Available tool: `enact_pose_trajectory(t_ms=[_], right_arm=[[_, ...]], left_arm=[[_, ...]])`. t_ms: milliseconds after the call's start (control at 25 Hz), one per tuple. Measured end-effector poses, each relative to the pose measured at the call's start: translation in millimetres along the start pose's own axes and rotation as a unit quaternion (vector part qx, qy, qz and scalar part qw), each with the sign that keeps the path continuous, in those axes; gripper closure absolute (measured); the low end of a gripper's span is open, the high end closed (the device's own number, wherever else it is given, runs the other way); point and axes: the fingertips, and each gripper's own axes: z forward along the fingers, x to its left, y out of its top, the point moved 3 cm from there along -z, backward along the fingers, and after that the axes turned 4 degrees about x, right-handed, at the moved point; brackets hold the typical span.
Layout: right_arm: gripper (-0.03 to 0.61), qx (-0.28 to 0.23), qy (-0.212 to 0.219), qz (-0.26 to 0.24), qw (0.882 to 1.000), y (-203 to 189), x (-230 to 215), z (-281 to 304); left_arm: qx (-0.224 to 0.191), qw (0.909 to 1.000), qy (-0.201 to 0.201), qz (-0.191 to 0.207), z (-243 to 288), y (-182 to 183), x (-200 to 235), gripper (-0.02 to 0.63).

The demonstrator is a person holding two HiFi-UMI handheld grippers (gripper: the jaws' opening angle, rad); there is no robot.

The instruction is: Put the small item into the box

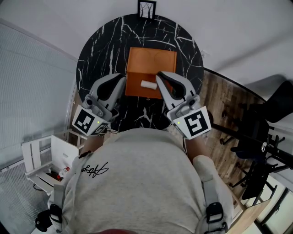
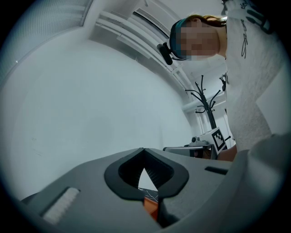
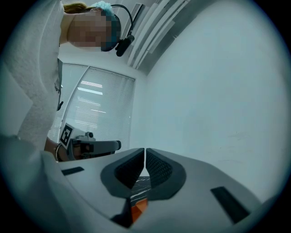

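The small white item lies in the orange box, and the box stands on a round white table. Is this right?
Not quite. The head view shows that the table is black with white veins, not white. The white item does lie in the orange box.

The round black marble table (image 1: pixel 98 50) has white veining. A small framed picture (image 1: pixel 147 8) stands just beyond the table's far edge. A white rack (image 1: pixel 39 160) stands left of the table. Wood-plank floor (image 1: pixel 219 98) and a black chair (image 1: pixel 256 132) lie right of the table.
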Motion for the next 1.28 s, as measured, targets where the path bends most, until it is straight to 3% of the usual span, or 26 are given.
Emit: enact_pose_trajectory(t_ms=[1280], right_arm=[[0.569,0.017,-0.011,-0.012,1.0,-4.3,-0.8,2.2]], left_arm=[[-0.003,1.0,0.003,0.0,-1.9,1.5,1.9,0.612]])
